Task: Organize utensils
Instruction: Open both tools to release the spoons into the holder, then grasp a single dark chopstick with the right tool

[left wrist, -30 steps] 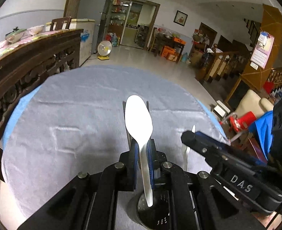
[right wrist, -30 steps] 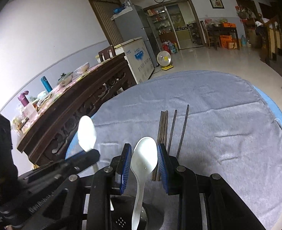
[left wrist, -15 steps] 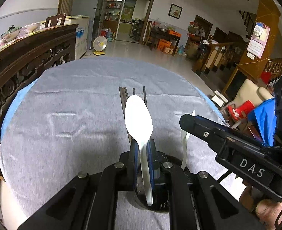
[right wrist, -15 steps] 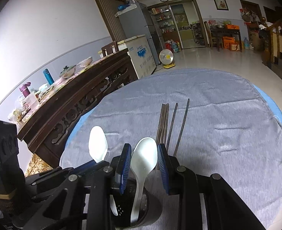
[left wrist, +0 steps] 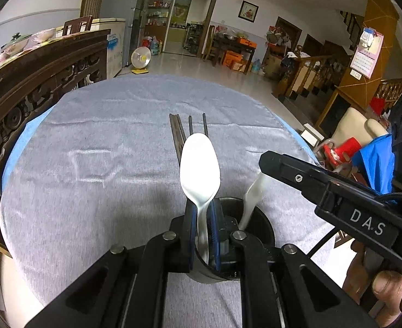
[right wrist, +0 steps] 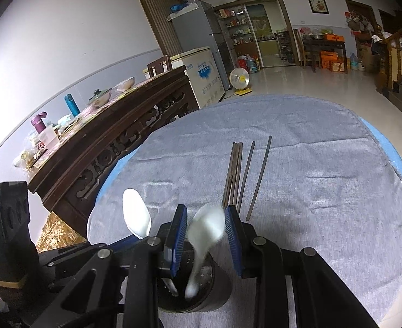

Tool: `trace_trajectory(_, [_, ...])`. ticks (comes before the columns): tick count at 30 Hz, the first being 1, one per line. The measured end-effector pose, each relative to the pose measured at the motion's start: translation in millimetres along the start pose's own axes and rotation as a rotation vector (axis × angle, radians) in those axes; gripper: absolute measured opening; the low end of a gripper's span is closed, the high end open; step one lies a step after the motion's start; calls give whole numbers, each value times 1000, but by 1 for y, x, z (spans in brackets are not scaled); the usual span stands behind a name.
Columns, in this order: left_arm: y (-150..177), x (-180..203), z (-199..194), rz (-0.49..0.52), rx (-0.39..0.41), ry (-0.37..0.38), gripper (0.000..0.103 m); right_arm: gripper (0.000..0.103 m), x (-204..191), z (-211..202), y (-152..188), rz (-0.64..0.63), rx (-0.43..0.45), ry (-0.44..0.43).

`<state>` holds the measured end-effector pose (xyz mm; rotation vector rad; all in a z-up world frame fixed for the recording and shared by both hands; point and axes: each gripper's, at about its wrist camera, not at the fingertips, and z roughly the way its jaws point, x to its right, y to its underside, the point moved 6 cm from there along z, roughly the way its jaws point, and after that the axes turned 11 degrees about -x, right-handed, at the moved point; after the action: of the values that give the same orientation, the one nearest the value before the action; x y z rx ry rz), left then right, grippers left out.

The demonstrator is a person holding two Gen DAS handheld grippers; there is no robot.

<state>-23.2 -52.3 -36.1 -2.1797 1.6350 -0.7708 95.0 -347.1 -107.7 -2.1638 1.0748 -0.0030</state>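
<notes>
My left gripper is shut on the handle of a white spoon, bowl up, its lower end inside a dark metal utensil cup on the grey tablecloth. My right gripper is open; a second white spoon, blurred, leans free between its fingers with its handle down in the same cup. That spoon shows in the left wrist view as a leaning handle. The left spoon shows in the right wrist view. Several dark chopsticks lie on the cloth beyond the cup, also in the left wrist view.
A round table under a grey cloth over a blue cover. A carved dark wood sideboard with bottles and dishes stands close on the left. The right gripper's body reaches in from the right. Chairs and clutter stand off the right edge.
My right gripper has opened wider and its spoon has dropped free, tilting in the cup. Both grippers have moved lower, and the left spoon's handle has sunk into the cup.
</notes>
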Motion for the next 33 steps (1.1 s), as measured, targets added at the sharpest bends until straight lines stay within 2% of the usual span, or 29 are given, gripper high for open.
trace_trajectory(5, [4, 0, -3, 0, -14, 4, 12, 32, 0, -1, 3, 2, -5, -7])
trace_trajectory(6, [4, 0, -4, -2, -16, 3, 16, 32, 1, -2, 3, 2, -5, -9])
trace_trajectory(7, [5, -1, -5, -6, -19, 3, 29, 32, 1, -4, 4, 5, -3, -13])
trace_trajectory(9, [5, -2, -9, -13, -10, 8, 42, 32, 3, -7, 3, 16, 1, -22])
trace_trajectory(14, [2, -9, -26, -34, 25, 13, 45, 32, 15, -24, -2, 65, 12, -60])
trace_trajectory(19, [-9, -24, -38, -85, 50, 12, 60, 33, 40, -33, -6, 141, 5, -84])
trace_trajectory(20, [-10, -25, -38, -91, 48, 12, 60, 36, 46, -33, -7, 158, 1, -84])
trace_trajectory(23, [-13, -34, -36, -118, 38, 9, 67, 66, 57, -23, -4, 190, -60, -92])
trace_trajectory(27, [-18, -53, -31, -178, 15, 5, 68, 66, 69, -5, 3, 225, -123, -98])
trace_trajectory(33, [-22, -83, -12, -264, -66, -11, 68, 66, 102, 22, 13, 324, -228, -117])
